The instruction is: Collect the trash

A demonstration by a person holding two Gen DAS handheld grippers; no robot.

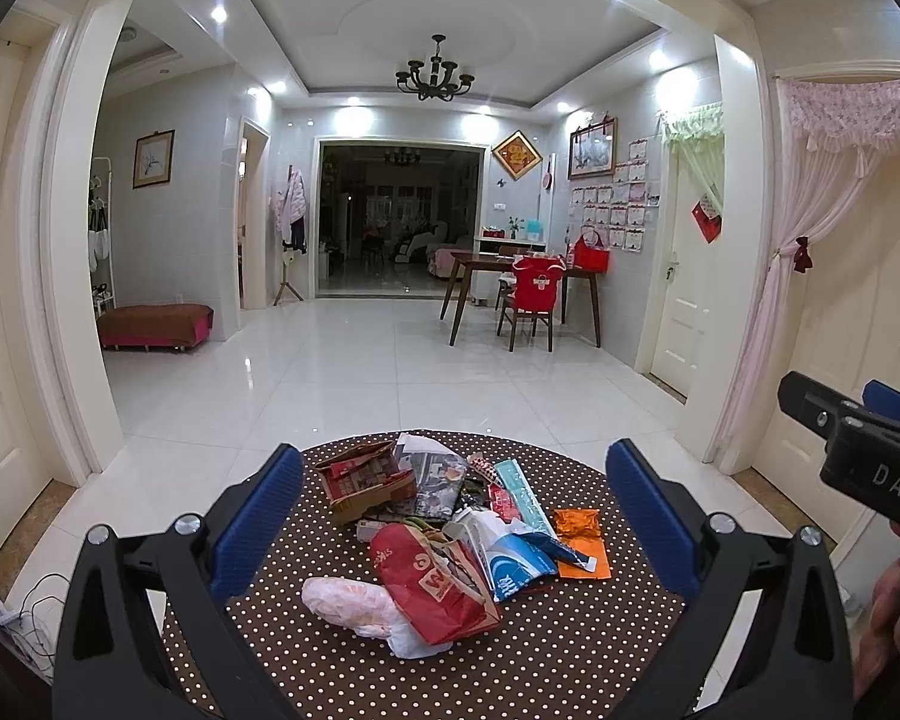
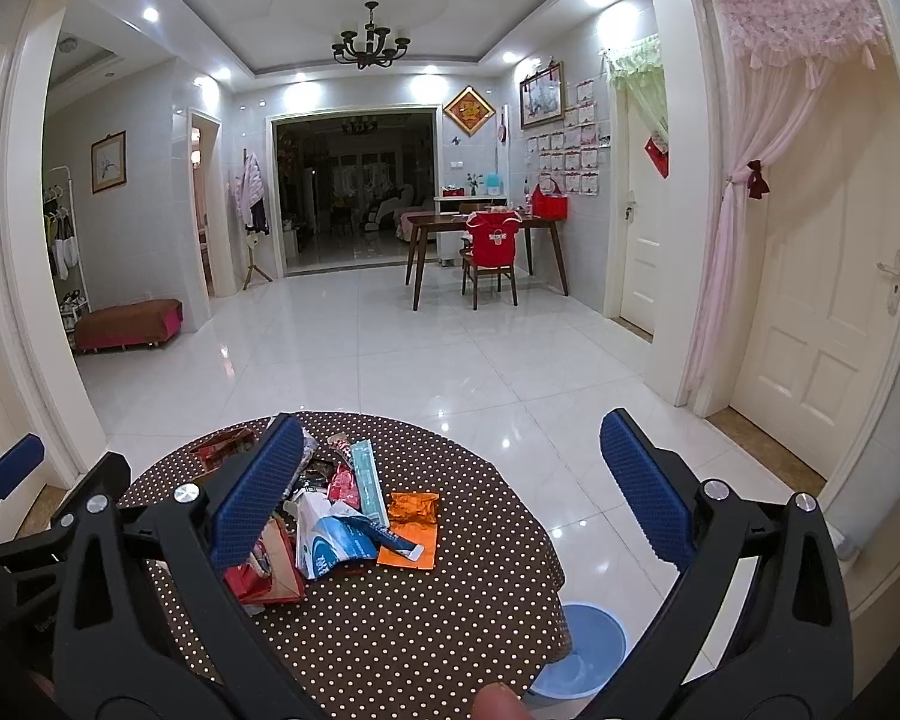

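Left wrist view: the left tool (image 1: 453, 510) hangs wide and empty over the trash pile (image 1: 444, 528) mid-counter (image 1: 570, 660).

Right wrist view: the right tool (image 2: 450, 492), also spread wide, holds nothing; a clumsy pinch could scatter loose wrappers (the blue bin (image 2: 588, 648) sits below the rim).

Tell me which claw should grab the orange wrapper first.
Probably the right claw. In its view the orange wrapper lies exposed on the near right edge of the trash pile, between its open fingers. The left claw is open too, but centred on the red bag, with the wrapper off to its right.
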